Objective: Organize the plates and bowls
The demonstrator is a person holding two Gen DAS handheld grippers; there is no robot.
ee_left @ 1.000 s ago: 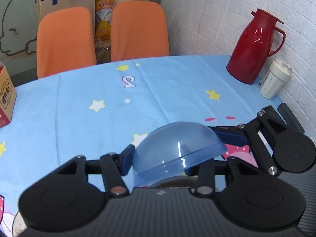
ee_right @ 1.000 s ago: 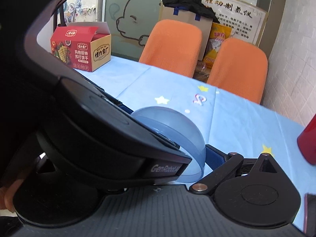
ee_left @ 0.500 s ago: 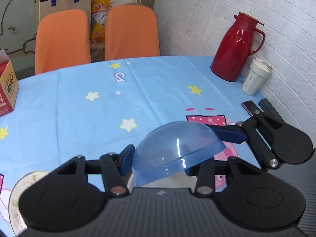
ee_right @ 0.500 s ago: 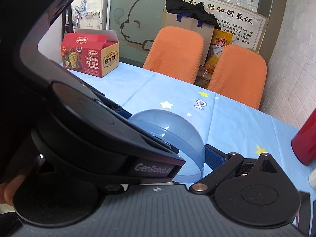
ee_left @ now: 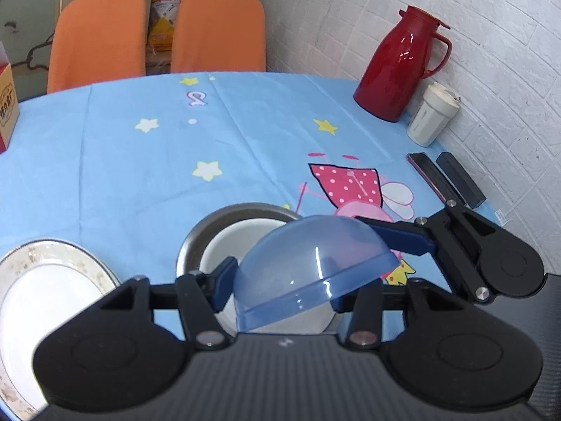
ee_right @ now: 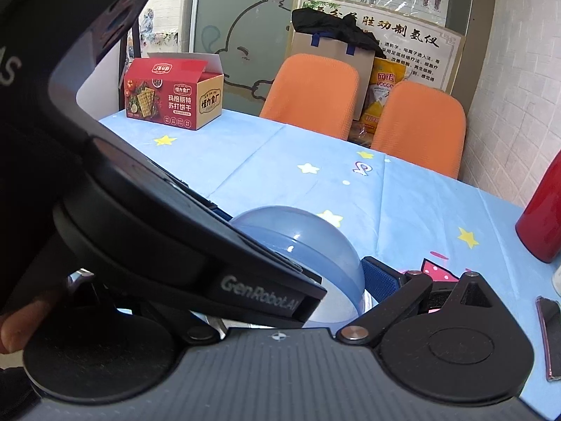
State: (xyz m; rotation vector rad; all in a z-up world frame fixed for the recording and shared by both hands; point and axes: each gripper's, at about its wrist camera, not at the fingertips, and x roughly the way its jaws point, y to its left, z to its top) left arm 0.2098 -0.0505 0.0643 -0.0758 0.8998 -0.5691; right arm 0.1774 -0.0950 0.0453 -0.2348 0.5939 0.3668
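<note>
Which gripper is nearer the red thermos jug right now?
Right. The right gripper sits on the blue bowl's side toward the red thermos jug; the left gripper, jaws opening around that bowl, is on the far side, by the gold-rimmed plate.

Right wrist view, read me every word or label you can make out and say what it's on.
"GenRobot.AI": on the black body of the left claw, printed at a slant.
"玛柏丽特 苏打饼干": front of the red cardboard cracker box.
"怪力食厂": the box's yellow end panel.
"网络": yellow snack bag.
Wall poster: large heading only partly legible; small print too blurred.
</note>
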